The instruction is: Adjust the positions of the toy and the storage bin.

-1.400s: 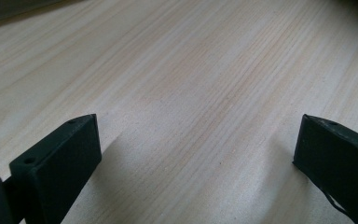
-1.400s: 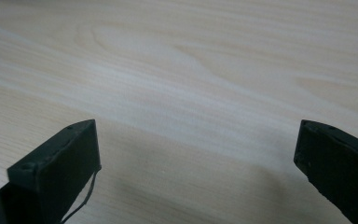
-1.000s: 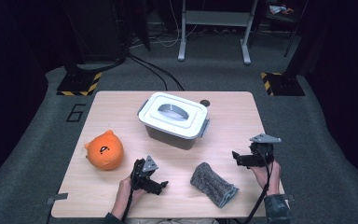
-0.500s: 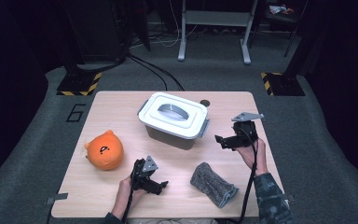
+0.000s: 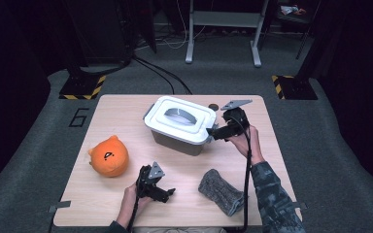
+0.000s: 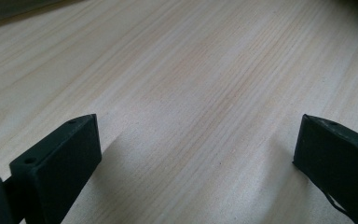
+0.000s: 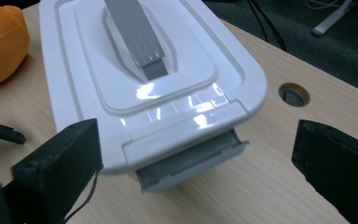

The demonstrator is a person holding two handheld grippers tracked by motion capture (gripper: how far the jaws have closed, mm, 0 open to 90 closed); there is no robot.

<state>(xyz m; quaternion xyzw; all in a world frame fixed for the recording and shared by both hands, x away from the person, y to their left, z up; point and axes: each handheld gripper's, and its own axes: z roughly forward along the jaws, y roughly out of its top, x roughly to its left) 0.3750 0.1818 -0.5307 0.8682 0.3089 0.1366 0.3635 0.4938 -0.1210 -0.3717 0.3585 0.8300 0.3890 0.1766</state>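
Note:
A white-lidded grey storage box [image 5: 179, 125] with a grey carry handle [image 5: 180, 115] stands mid-table. My right gripper [image 5: 214, 133] is open at the box's right end. In the right gripper view its jaws stand wide on either side of the grey side latch [image 7: 193, 160] under the lid [image 7: 140, 74]. My left gripper [image 5: 163, 193] rests open near the table's front edge, with bare wood between its jaws [image 6: 193, 140]. An orange plush toy [image 5: 109, 155] lies at the front left. A grey knitted cloth [image 5: 221, 191] lies at the front right.
The wooden table [image 5: 121, 111] has a round cable hole [image 5: 214, 107] behind the box, the same cable hole [image 7: 293, 94] appearing in the right gripper view. Dark floor with cables, a metal stand and striped floor markers surrounds the table.
My right gripper has moved forward and left from the table's front right edge up to the box's right end. The left gripper has stayed put.

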